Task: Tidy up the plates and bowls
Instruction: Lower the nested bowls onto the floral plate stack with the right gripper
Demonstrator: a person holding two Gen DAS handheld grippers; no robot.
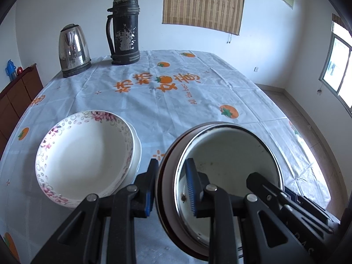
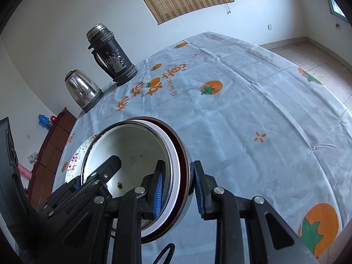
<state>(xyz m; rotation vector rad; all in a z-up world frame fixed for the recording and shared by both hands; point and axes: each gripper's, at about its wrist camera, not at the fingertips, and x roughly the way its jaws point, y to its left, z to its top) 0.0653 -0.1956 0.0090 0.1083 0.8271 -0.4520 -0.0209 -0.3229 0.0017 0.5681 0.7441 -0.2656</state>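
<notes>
A stack of nested bowls (image 1: 231,154), a white enamel one with a dark rim set inside brown-edged ones, hangs between both grippers over the tablecloth. My left gripper (image 1: 172,189) is shut on the stack's left rim, one blue pad inside and one outside. My right gripper (image 2: 179,190) is shut on the opposite rim of the stack of bowls (image 2: 136,145) in the same way. Each gripper shows in the other's view: the right gripper (image 1: 275,187) and the left gripper (image 2: 94,173). Just left of the bowls, a stack of white plates with pink flower borders (image 1: 88,154) rests on the table.
A steel kettle (image 1: 73,50) and a tall dark thermos (image 1: 124,30) stand at the table's far left corner. The tablecloth (image 1: 176,105) with orange fruit prints stretches beyond the bowls. A brown cabinet (image 1: 17,96) lines the left wall. The table edge and floor (image 1: 308,114) lie to the right.
</notes>
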